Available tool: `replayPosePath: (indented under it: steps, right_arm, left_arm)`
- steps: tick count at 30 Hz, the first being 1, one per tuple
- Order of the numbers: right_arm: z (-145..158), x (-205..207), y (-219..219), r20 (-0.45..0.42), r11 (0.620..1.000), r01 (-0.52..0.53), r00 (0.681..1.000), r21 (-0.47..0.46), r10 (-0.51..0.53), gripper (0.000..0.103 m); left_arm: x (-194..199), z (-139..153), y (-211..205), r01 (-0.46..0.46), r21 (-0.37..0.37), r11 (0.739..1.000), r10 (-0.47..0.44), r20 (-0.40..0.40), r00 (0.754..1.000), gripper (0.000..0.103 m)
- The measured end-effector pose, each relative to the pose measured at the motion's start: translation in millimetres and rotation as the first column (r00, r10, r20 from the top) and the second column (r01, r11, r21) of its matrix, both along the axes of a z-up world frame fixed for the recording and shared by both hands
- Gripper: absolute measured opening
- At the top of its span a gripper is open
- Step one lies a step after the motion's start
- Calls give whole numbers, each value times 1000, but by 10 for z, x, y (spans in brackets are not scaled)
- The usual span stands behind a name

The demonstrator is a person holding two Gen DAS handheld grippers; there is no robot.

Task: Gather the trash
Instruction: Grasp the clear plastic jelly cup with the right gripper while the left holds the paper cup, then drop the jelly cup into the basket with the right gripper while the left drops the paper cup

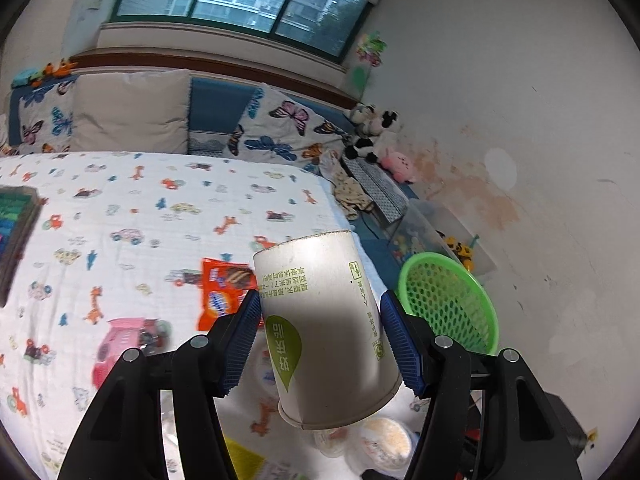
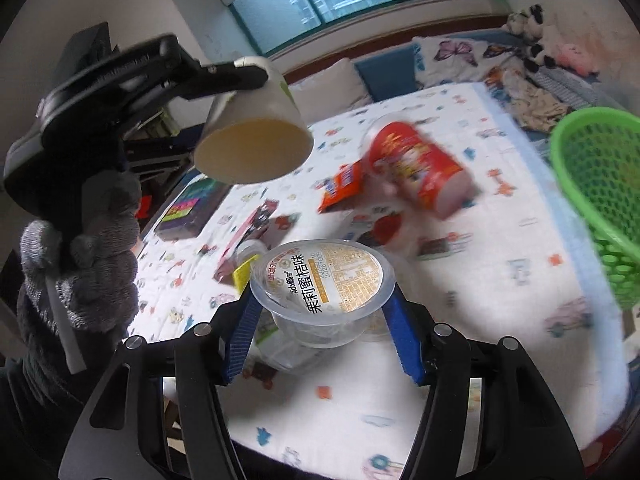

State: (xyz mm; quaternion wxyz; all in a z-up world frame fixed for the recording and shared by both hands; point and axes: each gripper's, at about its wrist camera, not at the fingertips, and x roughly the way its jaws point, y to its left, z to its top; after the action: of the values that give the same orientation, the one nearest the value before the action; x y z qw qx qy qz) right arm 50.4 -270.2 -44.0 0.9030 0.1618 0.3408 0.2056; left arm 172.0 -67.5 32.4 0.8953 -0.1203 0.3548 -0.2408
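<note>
Left hand-held gripper clamps paper cup | right hand-held gripper clamps jelly cup | bed: red tub (blurred), wrappers | green basket right, clear.

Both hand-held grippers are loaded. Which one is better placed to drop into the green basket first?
Right, probably. Its hand-held gripper holds the clear jelly cup with the green basket close on its right. The left holds the paper cup farther off.
</note>
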Motion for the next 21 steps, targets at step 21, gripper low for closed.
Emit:
replayPosePath:
  steps: [21]
  right_arm:
    - [-218, 386, -2268, -45, 880, 465, 881, -99, -470, 62]
  left_arm:
    - [348, 155, -1621, 242, 30, 970, -243, 28, 970, 59]
